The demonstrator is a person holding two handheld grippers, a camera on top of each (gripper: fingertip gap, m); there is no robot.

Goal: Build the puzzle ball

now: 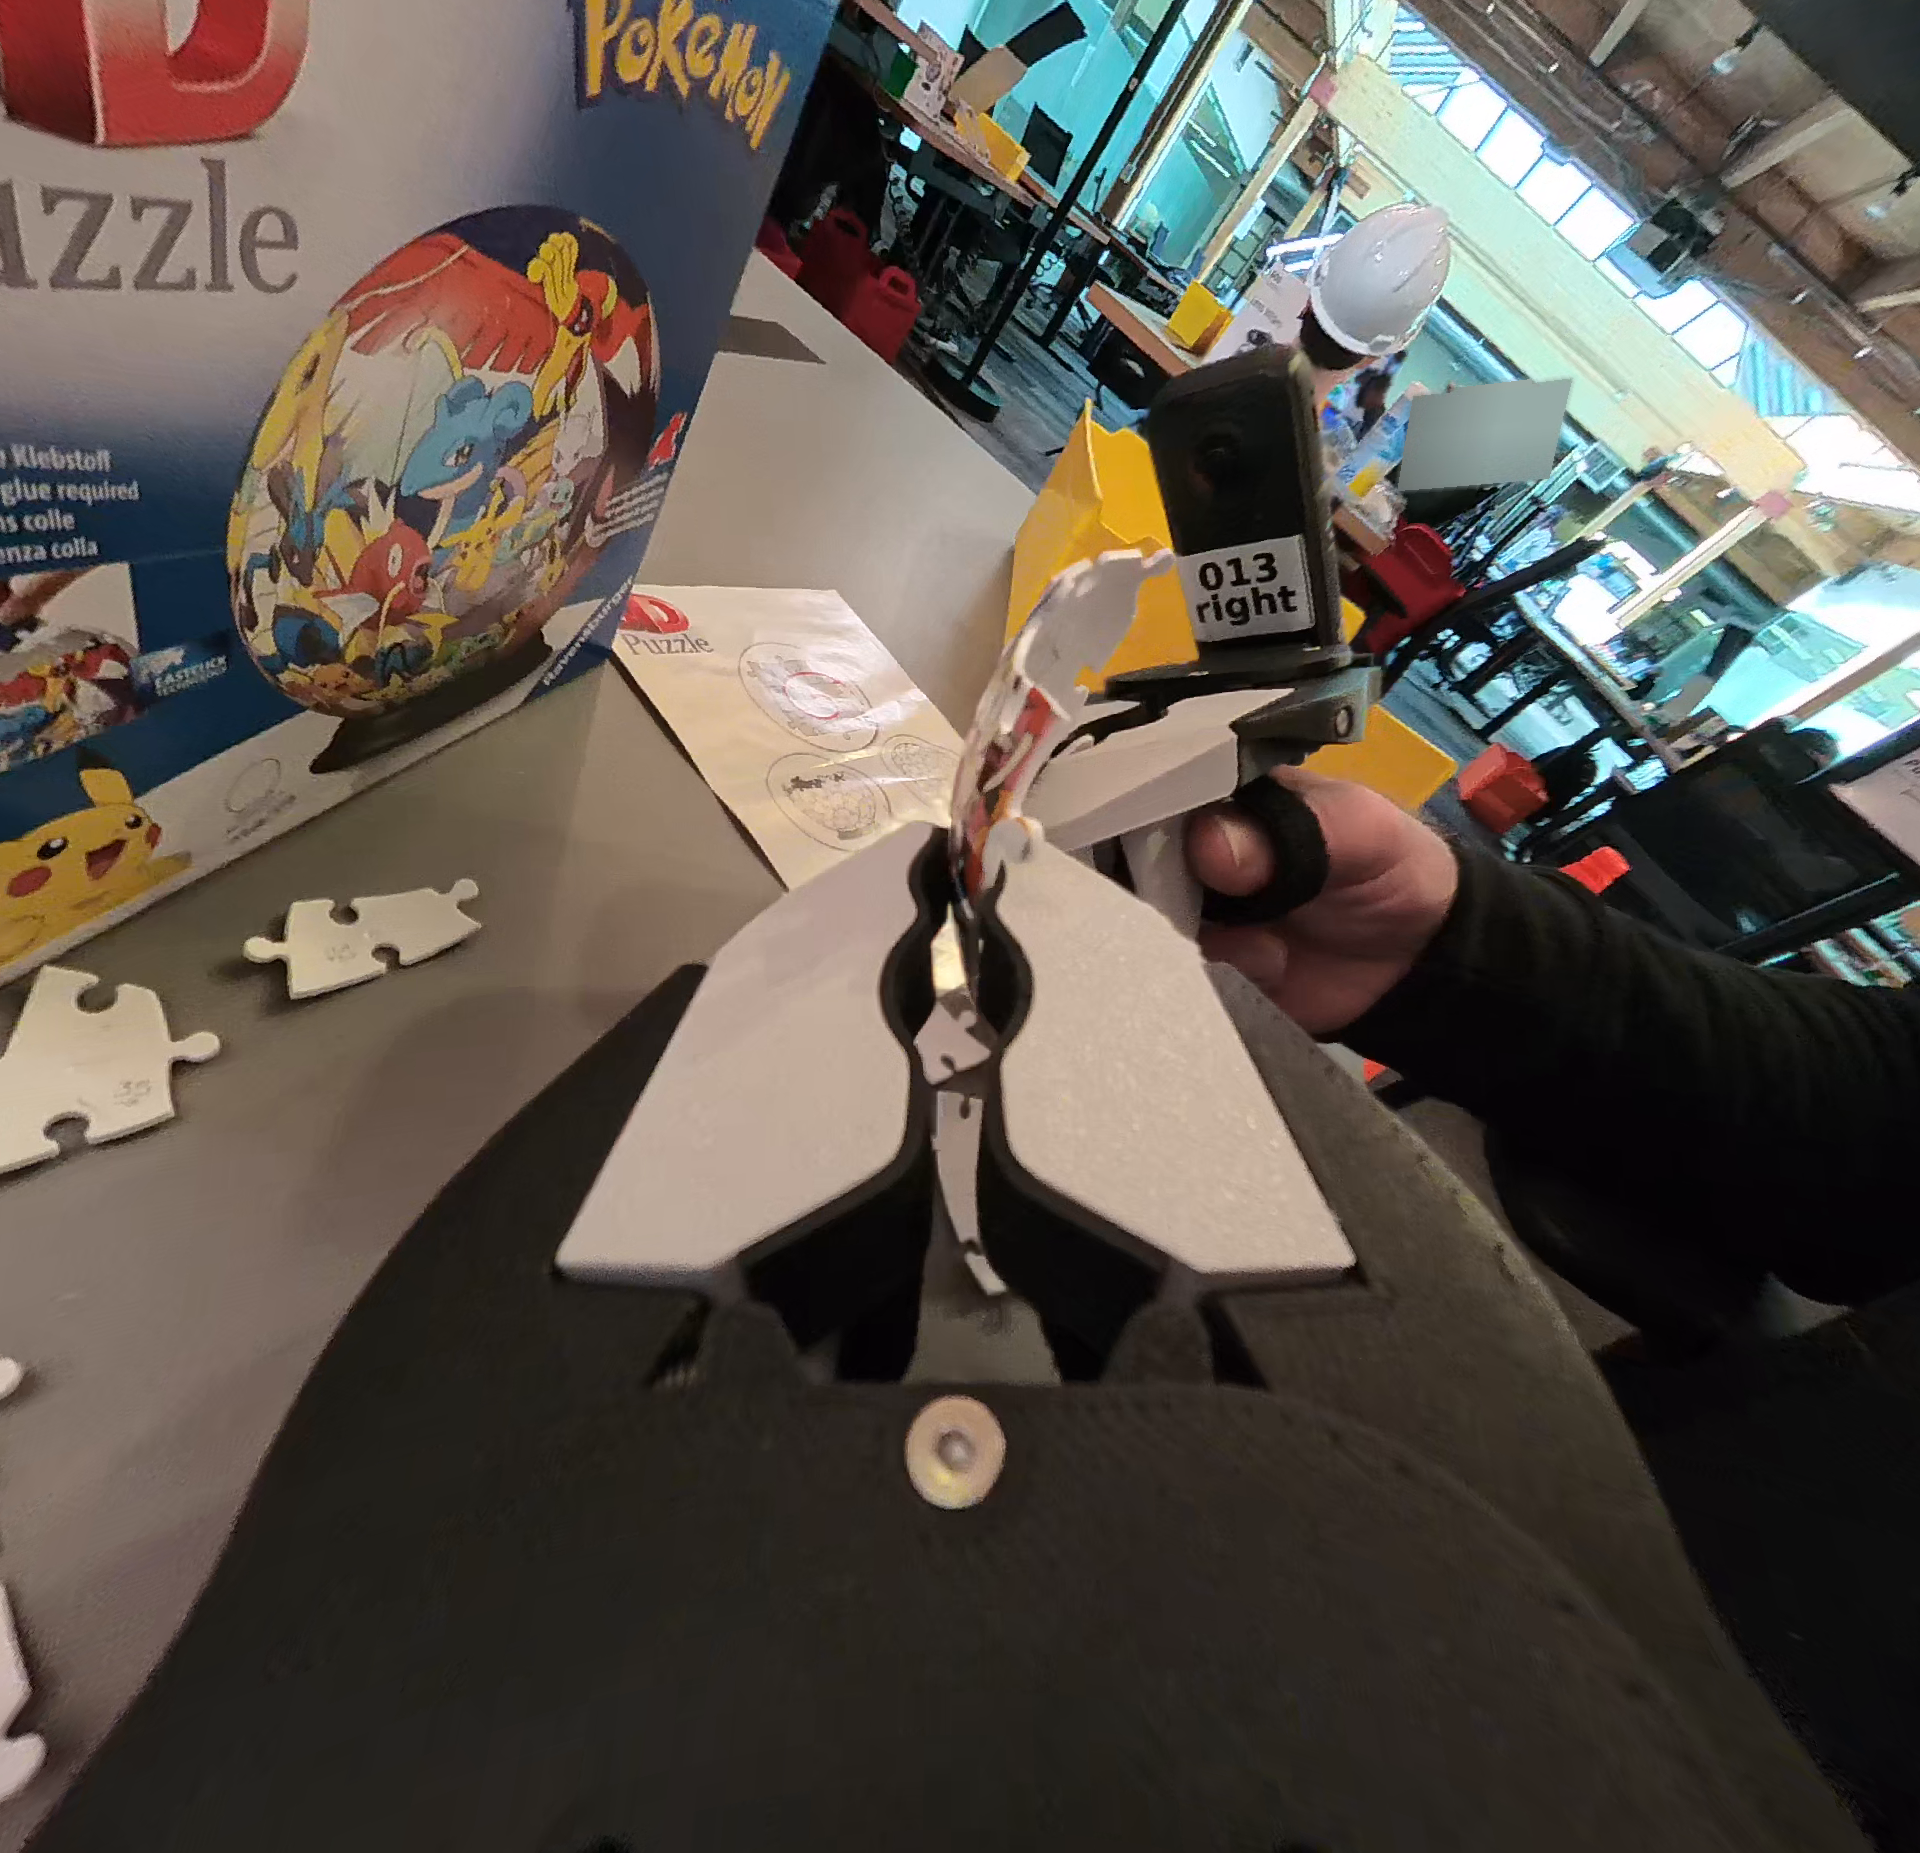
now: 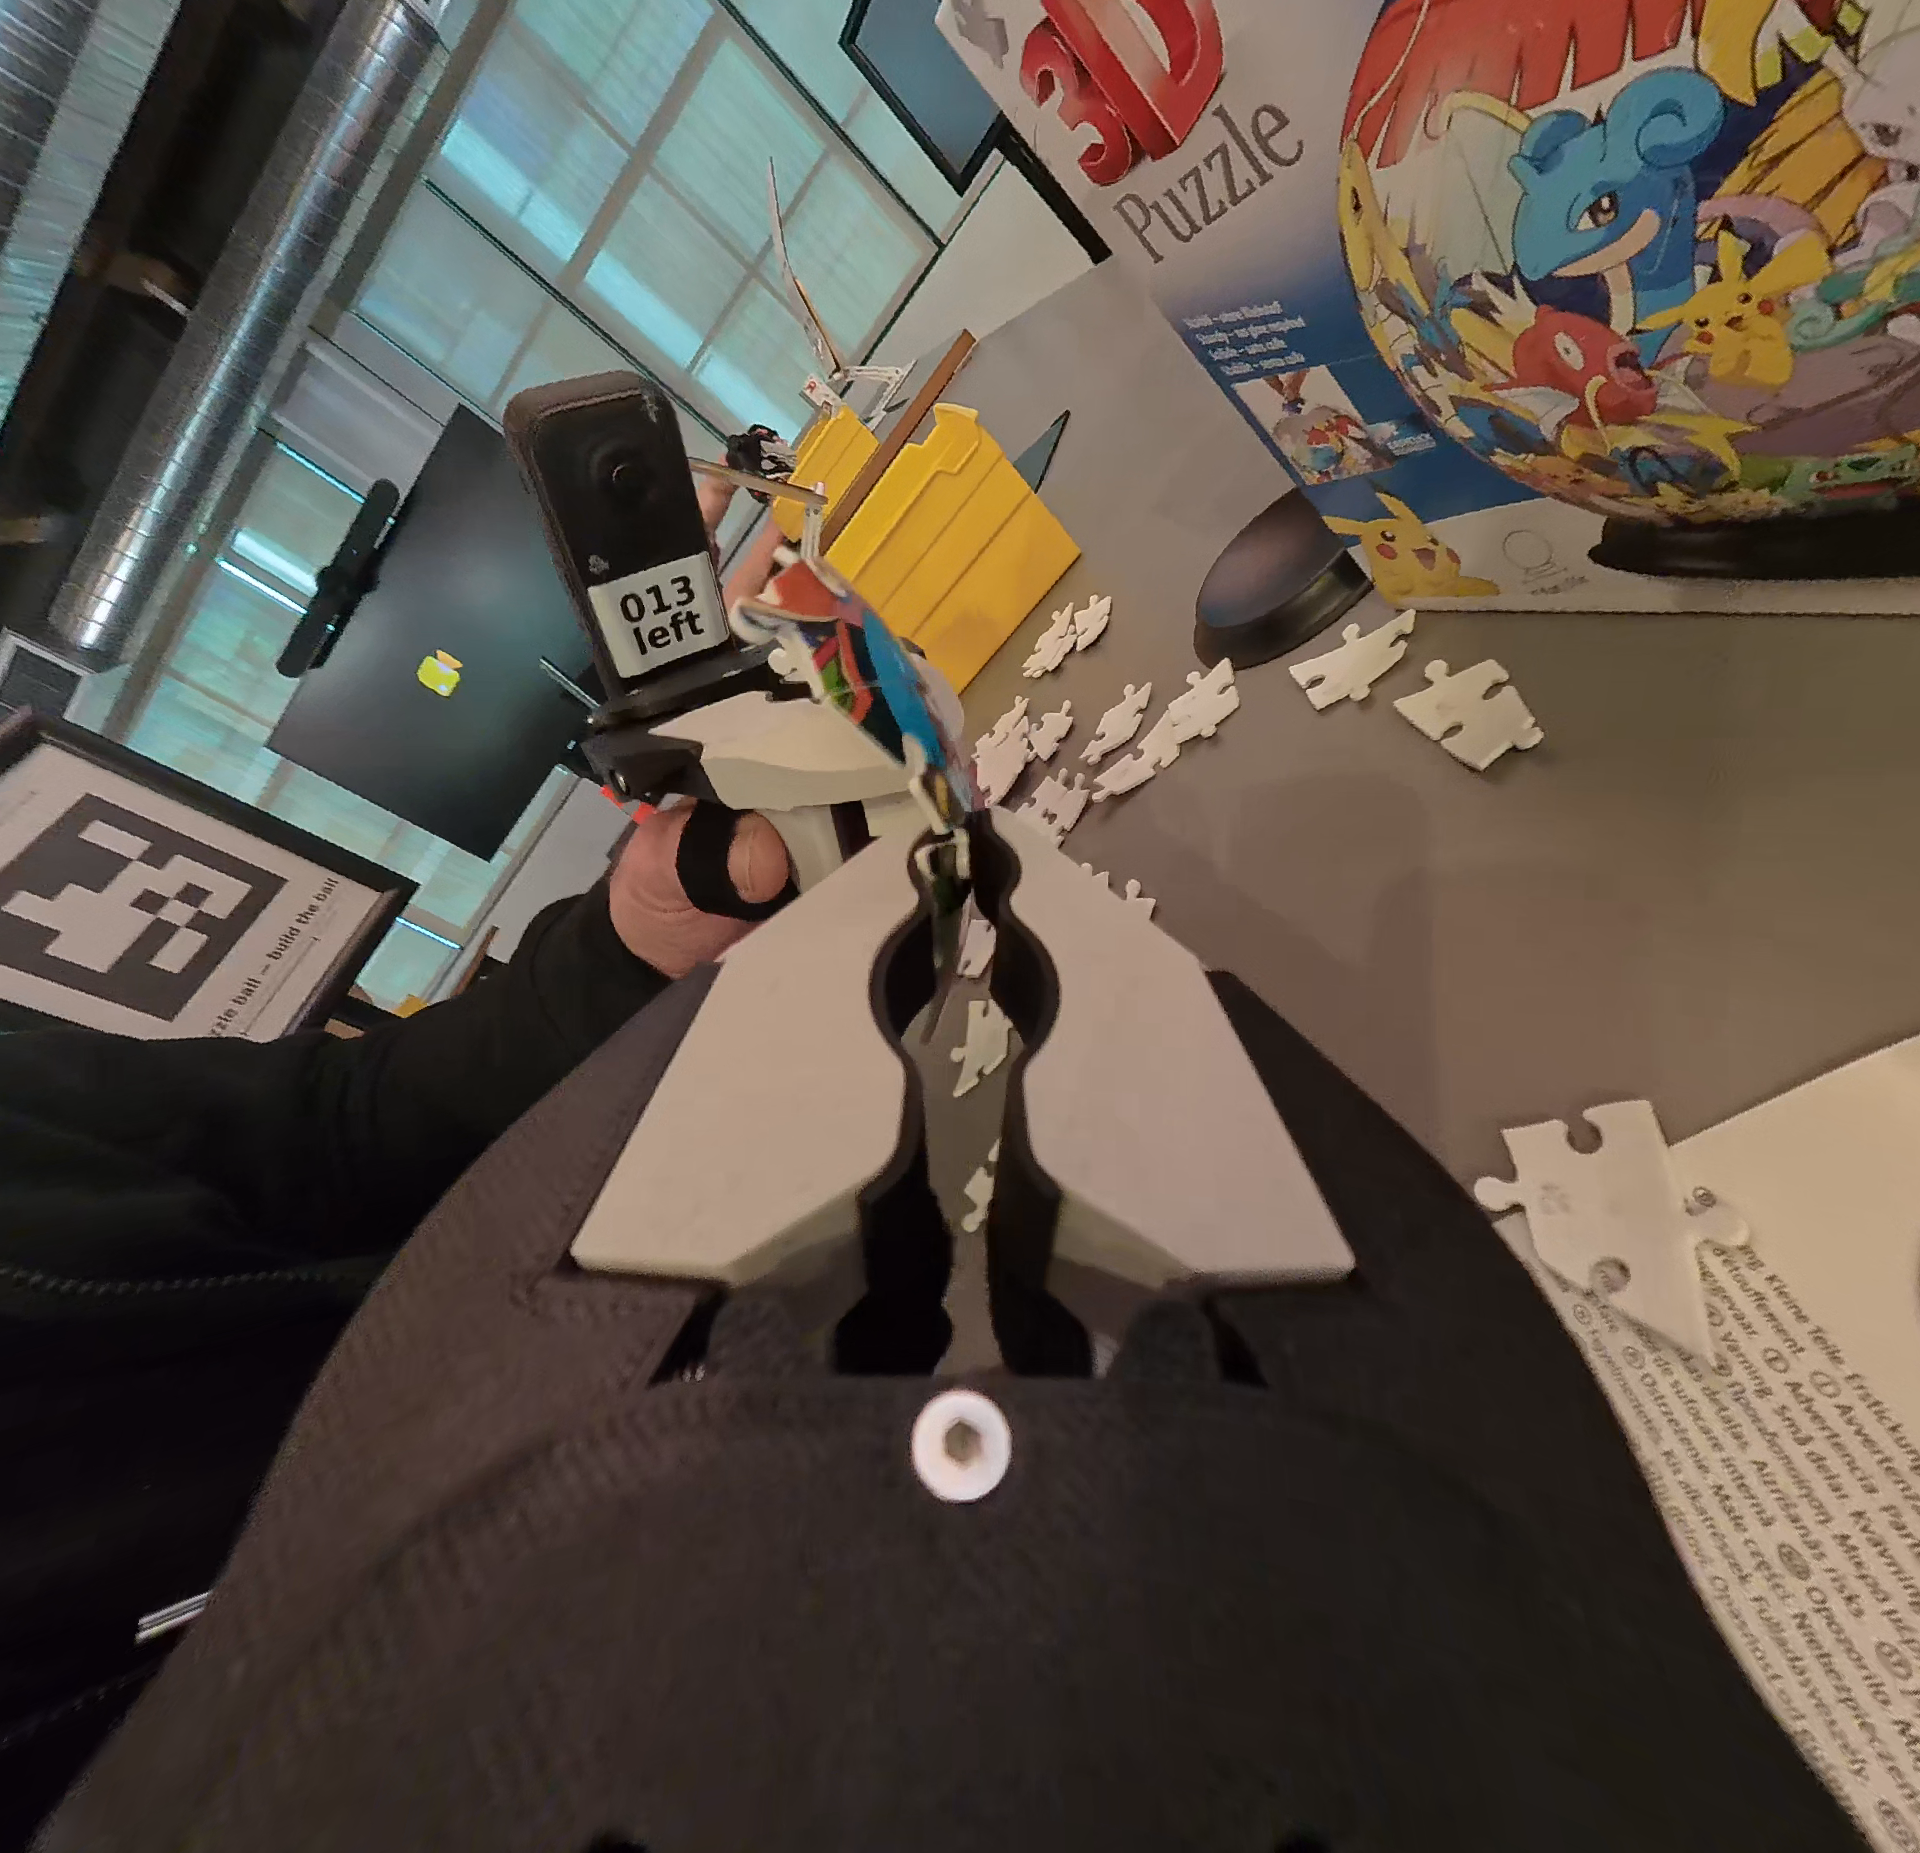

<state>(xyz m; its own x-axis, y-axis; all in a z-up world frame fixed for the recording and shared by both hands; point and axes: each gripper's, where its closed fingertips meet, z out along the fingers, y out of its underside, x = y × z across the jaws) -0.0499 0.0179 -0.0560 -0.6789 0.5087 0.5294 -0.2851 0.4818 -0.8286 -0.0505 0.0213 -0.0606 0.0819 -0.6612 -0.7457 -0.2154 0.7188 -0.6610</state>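
Both claws are closed on the same thing: your left gripper (image 1: 971, 904) has its jaws narrowed onto the lower edge of a curved strip of joined puzzle pieces (image 1: 1023, 702), and your right gripper (image 2: 961, 858) pinches that same assembled section (image 2: 883, 681) at its own tips. In the left wrist view the strip rises from the fingertips toward 12 o'clock, printed side facing right, white backing facing left, held clear of the table (image 1: 520, 1024). Your right gripper shows there at 2 o'clock, a hand (image 1: 1330, 899) in a dark sleeve around its handle. In the right wrist view your left gripper sits at 10 o'clock, meeting the strip from the opposite side. Loose white pieces (image 1: 364, 936) lie face down on the grey table at 9 o'clock in the left view; a scatter of further pieces (image 2: 1122, 733) lies just beyond the tips in the right view, at 1 o'clock. One single piece (image 2: 1590, 1195) rests on the edge of a printed instruction sheet (image 2: 1787, 1388) at 3 o'clock. Farther off, a dark round stand (image 2: 1278, 577) sits beside the upright puzzle box (image 2: 1558, 245), and yellow bins (image 2: 956, 525) stand behind the strip at 12 o'clock.
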